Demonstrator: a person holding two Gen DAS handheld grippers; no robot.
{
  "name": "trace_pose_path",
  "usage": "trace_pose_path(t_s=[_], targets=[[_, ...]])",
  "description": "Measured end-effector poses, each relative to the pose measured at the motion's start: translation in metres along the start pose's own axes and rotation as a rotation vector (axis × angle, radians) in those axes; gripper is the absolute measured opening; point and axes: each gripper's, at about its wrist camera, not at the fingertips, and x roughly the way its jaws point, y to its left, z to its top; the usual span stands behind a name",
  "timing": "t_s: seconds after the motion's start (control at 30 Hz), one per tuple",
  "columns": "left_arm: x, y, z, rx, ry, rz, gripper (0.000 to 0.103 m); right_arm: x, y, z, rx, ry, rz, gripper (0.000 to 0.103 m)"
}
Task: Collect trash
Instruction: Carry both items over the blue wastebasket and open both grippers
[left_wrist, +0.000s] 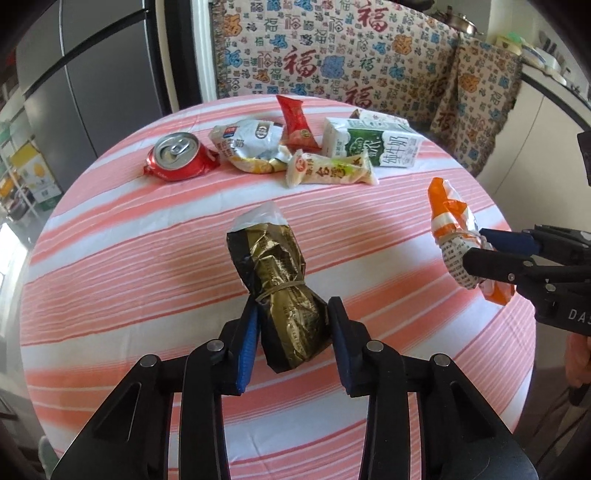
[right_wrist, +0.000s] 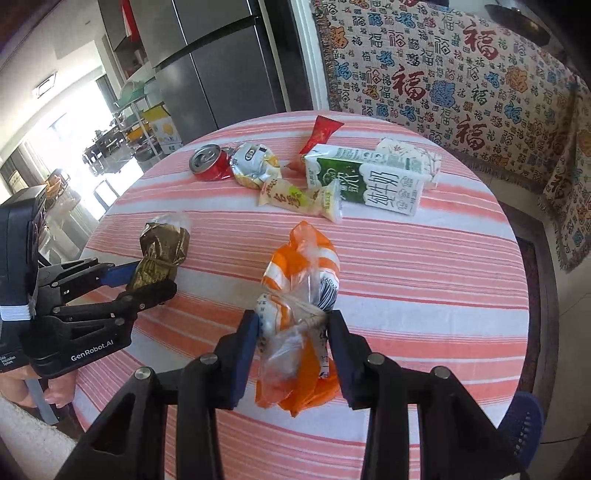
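Note:
My left gripper (left_wrist: 291, 314) is shut on a gold and black wrapper bundle (left_wrist: 275, 273) tied with a rubber band, held over the striped tablecloth (left_wrist: 147, 258). My right gripper (right_wrist: 291, 325) is shut on an orange and white plastic bag bundle (right_wrist: 299, 295), also tied. Each gripper shows in the other view: the right gripper (left_wrist: 476, 243) at the right with the orange bundle (left_wrist: 448, 214), the left gripper (right_wrist: 147, 280) at the left with the gold bundle (right_wrist: 162, 247).
At the table's far side lie a crushed red can (left_wrist: 177, 157), a white snack bag (left_wrist: 251, 144), a red packet (left_wrist: 295, 122), a pale wrapper (left_wrist: 332, 170) and a green milk carton (left_wrist: 373, 142). A patterned sofa (left_wrist: 351, 48) stands behind; a fridge (left_wrist: 92, 74) is far left.

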Motion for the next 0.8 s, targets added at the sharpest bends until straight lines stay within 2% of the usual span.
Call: trace_pose_path(t_s=[0.4,0.63,0.8], targets=[[-0.017,-0.09,-0.002,0.07,-0.011,-0.123,0.036,-0.052,-0.068,-0.032,0.119,-0.054,-0.056,0.039],[-0.022,-0.172,0.004,0.167,-0.001,-0.221,0.036,-0.091,-0.13,-0.058,0.228,-0.093,-0.125,0.039],[-0.018,-0.234,0.005,0.238,0.021,-0.288,0.036,-0.124,-0.176,-0.086,0.311,-0.128,-0.207,0.039]])
